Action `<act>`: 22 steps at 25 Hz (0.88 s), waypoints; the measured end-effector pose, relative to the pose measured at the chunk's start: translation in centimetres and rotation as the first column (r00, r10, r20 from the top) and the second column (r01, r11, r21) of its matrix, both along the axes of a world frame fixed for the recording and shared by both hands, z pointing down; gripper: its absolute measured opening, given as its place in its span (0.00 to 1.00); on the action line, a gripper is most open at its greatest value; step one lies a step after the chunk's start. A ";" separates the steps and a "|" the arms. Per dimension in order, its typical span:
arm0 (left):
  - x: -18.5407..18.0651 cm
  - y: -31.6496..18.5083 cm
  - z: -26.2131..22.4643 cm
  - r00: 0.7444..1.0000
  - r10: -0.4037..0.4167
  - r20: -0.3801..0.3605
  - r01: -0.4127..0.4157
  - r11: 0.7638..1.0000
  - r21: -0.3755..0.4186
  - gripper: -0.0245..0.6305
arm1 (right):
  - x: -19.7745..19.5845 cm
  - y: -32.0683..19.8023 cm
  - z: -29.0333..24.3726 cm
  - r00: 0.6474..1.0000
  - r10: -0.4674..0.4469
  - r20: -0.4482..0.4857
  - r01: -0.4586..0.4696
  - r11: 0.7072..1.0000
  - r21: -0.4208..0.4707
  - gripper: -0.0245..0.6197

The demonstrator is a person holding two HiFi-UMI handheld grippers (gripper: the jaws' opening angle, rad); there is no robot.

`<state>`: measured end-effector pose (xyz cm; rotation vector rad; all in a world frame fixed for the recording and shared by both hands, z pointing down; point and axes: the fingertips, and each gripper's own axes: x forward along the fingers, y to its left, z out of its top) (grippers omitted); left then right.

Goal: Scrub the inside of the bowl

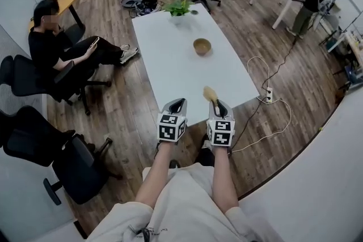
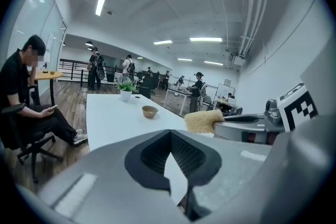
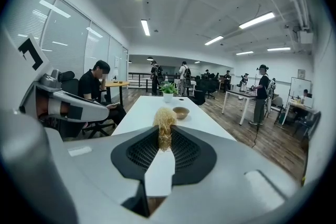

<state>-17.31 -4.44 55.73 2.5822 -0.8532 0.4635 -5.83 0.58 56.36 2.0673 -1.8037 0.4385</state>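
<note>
Pinching the scrubber (image 1: 210, 92) in the right gripper (image 1: 217, 105), left gripper (image 1: 176, 105) closed on nothing: best reach far, brace the bowl (image 1: 202, 46), then scrub.

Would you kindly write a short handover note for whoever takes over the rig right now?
Left gripper: jaws together, empty, at the table's near edge.
Right gripper: jaws shut on the scrubber.
Bowl: upright on the white table, well ahead of both grippers, untouched.
Done: scrubber in hand.
Left: reach the bowl, probably steady it with the left gripper, scrub inside.
</note>
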 end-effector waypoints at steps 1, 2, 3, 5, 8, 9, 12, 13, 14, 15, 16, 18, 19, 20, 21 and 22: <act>0.3 -0.4 0.0 1.000 0.002 0.001 -0.002 1.000 0.001 0.04 | 0.5 -0.5 -0.2 1.000 0.006 0.001 -0.006 1.000 0.003 0.17; 0.6 -0.8 0.0 1.000 0.005 0.002 -0.005 1.000 0.004 0.04 | 1.2 -1.0 -0.4 1.000 0.013 0.001 -0.013 1.000 0.011 0.17; 1.0 -1.3 -0.1 1.000 0.008 0.003 -0.008 1.000 0.006 0.04 | 1.8 -1.5 -0.6 1.000 0.019 0.001 -0.019 1.000 0.021 0.17; 1.5 -2.6 0.0 1.000 0.004 0.003 -0.004 1.000 0.007 0.04 | 2.8 -2.9 -0.8 1.000 0.018 0.007 -0.019 0.999 0.040 0.17; 2.3 -4.8 0.6 1.000 -0.005 0.019 0.005 1.000 0.009 0.04 | 4.1 -5.3 -0.3 1.000 -0.002 0.016 0.002 0.999 0.036 0.17; 2.7 -5.6 0.8 1.000 -0.010 0.025 0.010 1.000 0.008 0.04 | 4.6 -6.0 0.0 1.000 -0.010 0.020 0.009 0.999 0.033 0.17; 4.4 -8.2 1.5 0.999 -0.041 0.030 0.041 0.999 0.003 0.04 | 6.6 -8.7 0.6 0.999 -0.042 0.028 0.041 0.999 0.029 0.17; 5.1 -9.3 1.7 0.998 -0.054 0.031 0.054 0.999 0.000 0.04 | 7.3 -9.7 0.7 0.998 -0.059 0.028 0.058 0.998 0.027 0.17; 5.9 -10.3 1.9 0.997 -0.066 0.033 0.066 0.998 -0.004 0.04 | 8.0 -10.8 0.9 0.997 -0.075 0.029 0.075 0.997 0.024 0.17; 6.6 -11.2 2.2 0.996 -0.079 0.037 0.079 0.997 -0.012 0.04 | 8.7 -11.8 1.0 0.995 -0.090 0.033 0.090 0.996 0.020 0.17; 7.4 -12.0 2.4 0.995 -0.093 0.040 0.094 0.995 -0.021 0.04 | 9.5 -12.8 1.1 0.994 -0.104 0.041 0.104 0.994 0.015 0.17; 9.0 -13.5 2.9 0.991 -0.125 0.044 0.127 0.991 -0.040 0.04 | 11.2 -14.3 1.4 0.989 -0.137 0.059 0.137 0.991 0.001 0.17; 9.9 -14.2 3.0 0.989 -0.141 0.046 0.143 0.989 -0.047 0.04 | 12.2 -15.0 1.5 0.986 -0.152 0.066 0.153 0.988 -0.006 0.17; 10.9 -15.0 3.1 0.987 -0.154 0.048 0.157 0.986 -0.051 0.04 | 13.2 -15.7 1.5 0.983 -0.165 0.074 0.166 0.986 -0.008 0.17; 11.9 -15.7 3.1 0.985 -0.166 0.050 0.169 0.984 -0.053 0.04 | 14.3 -16.4 1.5 0.981 -0.176 0.083 0.178 0.984 -0.007 0.17; 12.9 -16.5 3.2 0.983 -0.177 0.052 0.180 0.982 -0.054 0.04 | 15.4 -17.0 1.4 0.978 -0.187 0.091 0.188 0.982 -0.004 0.17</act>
